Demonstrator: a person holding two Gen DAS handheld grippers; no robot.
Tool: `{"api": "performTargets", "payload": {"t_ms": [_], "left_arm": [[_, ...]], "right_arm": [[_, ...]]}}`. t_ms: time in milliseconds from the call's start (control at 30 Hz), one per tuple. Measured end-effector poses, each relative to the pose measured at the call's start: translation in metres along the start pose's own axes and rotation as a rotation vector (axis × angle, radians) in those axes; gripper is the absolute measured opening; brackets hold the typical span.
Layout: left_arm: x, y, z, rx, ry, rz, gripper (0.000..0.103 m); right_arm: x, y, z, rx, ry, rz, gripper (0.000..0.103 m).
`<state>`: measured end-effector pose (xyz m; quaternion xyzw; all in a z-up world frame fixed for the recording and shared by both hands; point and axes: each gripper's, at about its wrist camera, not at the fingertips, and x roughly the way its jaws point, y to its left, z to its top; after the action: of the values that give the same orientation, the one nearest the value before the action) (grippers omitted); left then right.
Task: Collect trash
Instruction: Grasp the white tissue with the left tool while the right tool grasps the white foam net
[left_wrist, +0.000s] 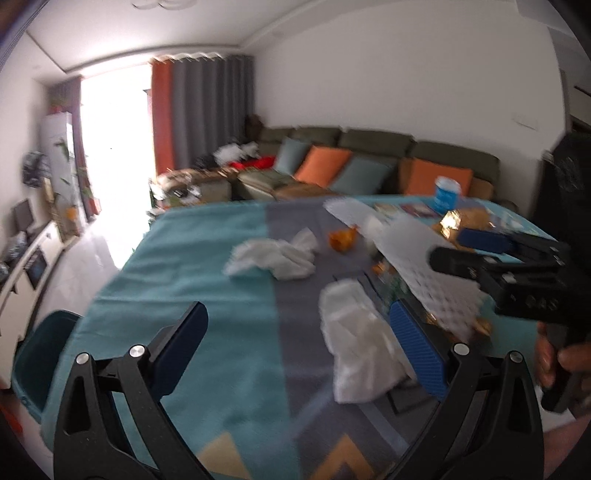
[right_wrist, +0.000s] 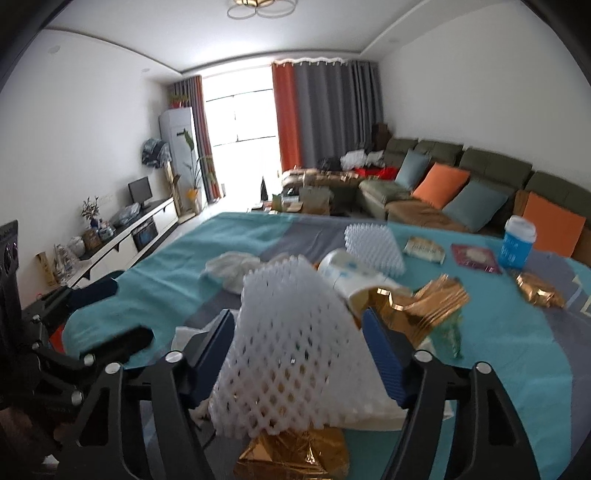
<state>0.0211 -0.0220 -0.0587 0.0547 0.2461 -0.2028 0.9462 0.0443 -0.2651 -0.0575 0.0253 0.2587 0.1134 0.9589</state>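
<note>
- Nearest the camera, the right gripper (right_wrist: 299, 354) brackets a white foam net sleeve (right_wrist: 288, 354) at its two sides; its blue fingers (right_wrist: 386, 360) lie against the mesh, which looks lifted and tilted over a crumpled gold foil wrapper (right_wrist: 291, 459) — a grip by the flanks, likely because the soft net would slip any other way.
- The left gripper (left_wrist: 299, 350) hangs wide apart and empty above the table, a crumpled white tissue (left_wrist: 360, 343) lying just inside its right finger (left_wrist: 415, 350) — apparently lined up as the next piece of trash, though blur makes contact hard to judge.
- Both tools work side by side over the near right part of the table; between them there is little slack, so a sideways swing risks a knock.
- Farther out, more litter: a second tissue wad (left_wrist: 273, 256), orange scraps (left_wrist: 343, 238), a tipped paper cup (right_wrist: 351, 273), another foam pad (right_wrist: 373, 245), gold wrappers (right_wrist: 539, 290).
- The teal cloth on the left half of the table (left_wrist: 207, 258) lies bare — the open lane for carrying things off.
- At the far right edge stands a blue cup (right_wrist: 517, 242), upright, with the sofa (right_wrist: 480, 162) beyond.
</note>
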Motion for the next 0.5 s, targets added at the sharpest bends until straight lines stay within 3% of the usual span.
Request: {"api": "performTargets", "payload": {"t_ms": [67, 167, 267, 333, 400, 500], "left_arm": [[0.006, -0.003, -0.005, 0.005, 0.026, -0.033, 0.091], [0.017, -0.008, -0.011, 0.0, 0.079, -0.097, 0.082], [0.025, -0.008, -0.016, -0.009, 0.127, -0.14, 0.065], [0.032, -0.009, -0.02, -0.012, 0.155, -0.164, 0.043], [0.035, -0.01, -0.022, -0.023, 0.173, -0.189, 0.028], [0.034, -0.009, -0.023, -0.036, 0.177, -0.201, 0.017]], "right_arm": [[0.006, -0.004, -0.002, 0.016, 0.032, 0.013, 0.066], [0.011, -0.009, -0.005, 0.045, 0.064, 0.035, 0.052], [0.014, -0.012, -0.005, 0.062, 0.082, 0.069, 0.036], [0.014, -0.012, -0.005, 0.062, 0.085, 0.085, 0.028], [0.013, -0.012, -0.004, 0.064, 0.088, 0.105, 0.025], [0.012, -0.01, -0.001, 0.052, 0.075, 0.122, 0.022]]}}
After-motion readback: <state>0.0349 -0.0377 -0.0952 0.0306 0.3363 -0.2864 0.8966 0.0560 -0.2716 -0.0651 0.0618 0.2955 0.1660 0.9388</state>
